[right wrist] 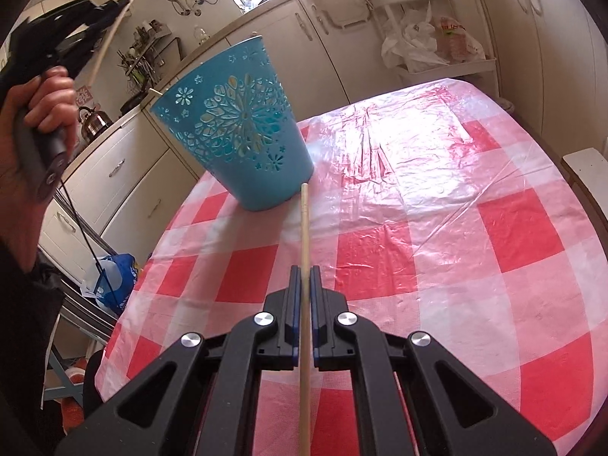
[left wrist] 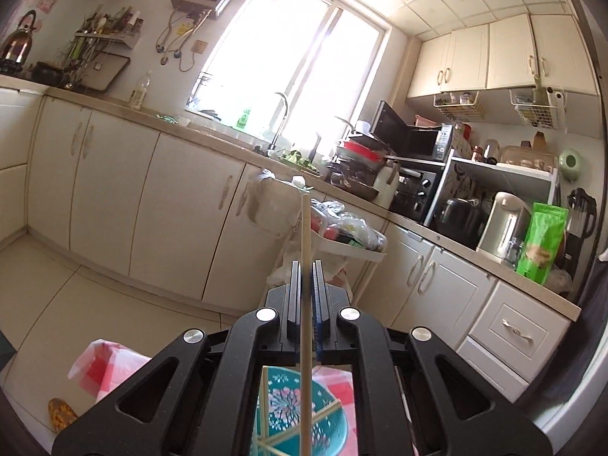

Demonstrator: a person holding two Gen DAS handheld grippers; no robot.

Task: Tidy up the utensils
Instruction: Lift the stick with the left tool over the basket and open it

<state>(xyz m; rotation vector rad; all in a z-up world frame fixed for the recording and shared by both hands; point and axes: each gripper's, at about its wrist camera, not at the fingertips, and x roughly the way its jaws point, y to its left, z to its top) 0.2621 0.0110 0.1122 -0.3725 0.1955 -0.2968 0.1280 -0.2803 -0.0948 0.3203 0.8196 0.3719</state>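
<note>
The left gripper [left wrist: 306, 285] pinches one chopstick [left wrist: 305, 285], high over the blue basket [right wrist: 237, 125]; the right gripper [right wrist: 305, 285] pinches another chopstick [right wrist: 304, 235] above the checked tablecloth [right wrist: 437, 228], near the basket.

No lettering can be read in either view. The green pouch [left wrist: 544, 242] on the far right counter and the plastic bag [right wrist: 454, 36] on the far cart carry print too blurred to make out.

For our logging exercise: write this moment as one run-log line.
left gripper: shut on chopstick, raised | right gripper: shut on second chopstick | blue basket: upright on checked tablecloth
</note>
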